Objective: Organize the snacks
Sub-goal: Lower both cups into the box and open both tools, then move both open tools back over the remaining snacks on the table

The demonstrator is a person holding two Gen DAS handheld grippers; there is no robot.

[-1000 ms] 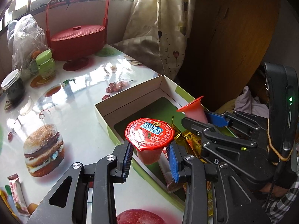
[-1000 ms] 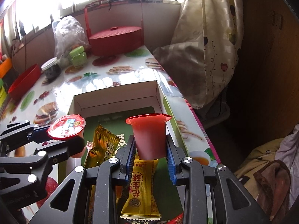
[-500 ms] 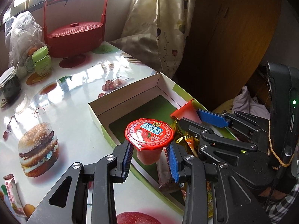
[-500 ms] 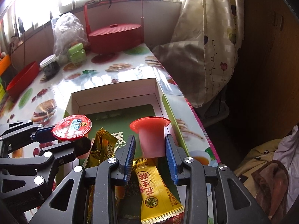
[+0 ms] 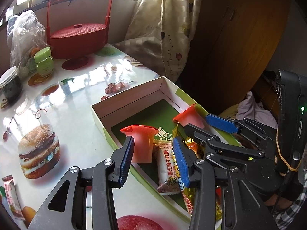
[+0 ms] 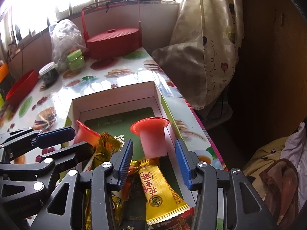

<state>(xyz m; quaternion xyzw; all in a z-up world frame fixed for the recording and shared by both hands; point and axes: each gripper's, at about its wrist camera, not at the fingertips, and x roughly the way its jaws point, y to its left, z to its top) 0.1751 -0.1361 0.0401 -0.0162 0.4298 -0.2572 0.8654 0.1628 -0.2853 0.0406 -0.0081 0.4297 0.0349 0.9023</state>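
Here the counter [image 5: 80, 99] wears a glossy white cloth printed with burgers, cherries and fruit, catching glare from the barred window behind. At its far end stand a red lidded basket [image 5: 76, 36] with a tall handle, a green jar [image 5: 43, 62], a dark jar [image 5: 8, 84] and a crumpled plastic bag [image 5: 23, 30]; a patterned curtain [image 5: 167, 30] hangs to the right, beside dark wooden panelling. An open cardboard box [image 5: 126, 99] lies near the right edge, holding wrapped snack bars [image 6: 159, 187]. Both claws have just been opening. The left claw [image 5: 151, 158] stands part open around a red jelly cup [image 5: 142, 143], which rests in the box touching the left pad only. The right claw [image 6: 153, 161] likewise gapes around its own jelly cup [image 6: 152, 136], standing free in the box.
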